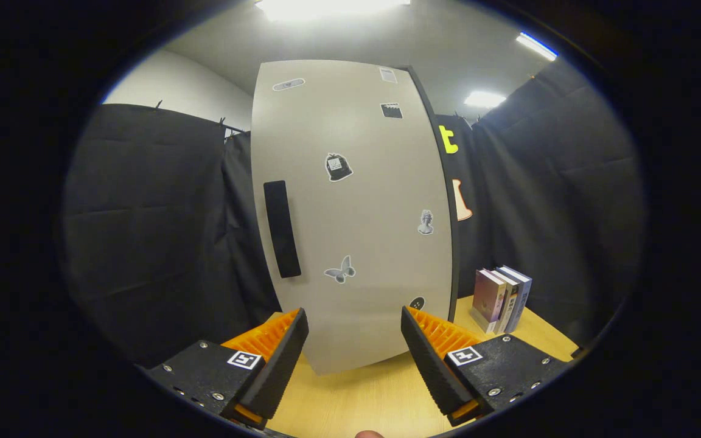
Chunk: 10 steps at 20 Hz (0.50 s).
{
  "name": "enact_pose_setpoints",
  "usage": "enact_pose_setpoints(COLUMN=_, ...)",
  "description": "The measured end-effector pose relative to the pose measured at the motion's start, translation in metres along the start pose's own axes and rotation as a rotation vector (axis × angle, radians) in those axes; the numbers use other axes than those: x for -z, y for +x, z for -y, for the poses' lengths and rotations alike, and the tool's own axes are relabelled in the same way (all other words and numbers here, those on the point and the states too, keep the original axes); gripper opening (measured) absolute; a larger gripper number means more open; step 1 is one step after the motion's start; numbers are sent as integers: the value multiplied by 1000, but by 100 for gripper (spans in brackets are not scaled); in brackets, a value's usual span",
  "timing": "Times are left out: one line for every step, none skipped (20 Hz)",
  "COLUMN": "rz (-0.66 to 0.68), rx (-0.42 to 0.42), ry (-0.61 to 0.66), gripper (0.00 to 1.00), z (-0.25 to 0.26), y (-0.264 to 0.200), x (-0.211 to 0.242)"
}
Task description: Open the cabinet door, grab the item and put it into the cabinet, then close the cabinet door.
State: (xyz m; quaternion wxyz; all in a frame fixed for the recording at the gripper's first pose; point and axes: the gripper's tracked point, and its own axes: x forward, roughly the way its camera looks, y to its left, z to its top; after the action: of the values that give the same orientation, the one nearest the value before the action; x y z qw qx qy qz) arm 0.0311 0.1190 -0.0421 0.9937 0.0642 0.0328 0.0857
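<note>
Fingers (355, 340) apart, cabinet door (350, 213) shut, interior hidden

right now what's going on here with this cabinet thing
A person is holding a gripper up to a pale cabinet that stands on a wooden table. The jaws are open with nothing between them. The cabinet door is closed, its dark handle beyond the left finger. A few books stand on the table to the cabinet's right, untouched.

The hand-held gripper (355, 325) points level, fingers spread wide (nothing between them).
</note>
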Motion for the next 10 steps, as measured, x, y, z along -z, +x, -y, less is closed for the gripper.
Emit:
enact_pose_setpoints(rz=0, rx=2, ry=-1, gripper=95, z=0, y=1, x=0)
enact_pose_setpoints(rz=0, rx=3, ry=-1, gripper=95, z=2, y=2, x=1)
enact_pose_setpoints(rz=0, rx=6, ry=0, gripper=95, z=2, y=2, x=0)
enact_pose_setpoints(rz=0, rx=8, ry=2, gripper=95, z=3, y=3, x=1)
enact_pose_setpoints(rz=-3, rx=10, ry=5, gripper=95, z=4, y=4, x=3)
enact_pose_setpoints(rz=-8, rx=11, ry=7, gripper=95, z=4, y=5, x=5)
enact_pose_setpoints(rz=-12, rx=10, ry=9, gripper=95, z=3, y=5, x=6)
enact_pose_setpoints(rz=-14, rx=10, ry=10, gripper=95, z=2, y=5, x=6)
enact_pose_setpoints(rz=-11, rx=9, ry=9, gripper=95, z=2, y=4, x=5)
enact_pose_setpoints(rz=-6, rx=6, ry=10, gripper=95, z=1, y=4, x=3)
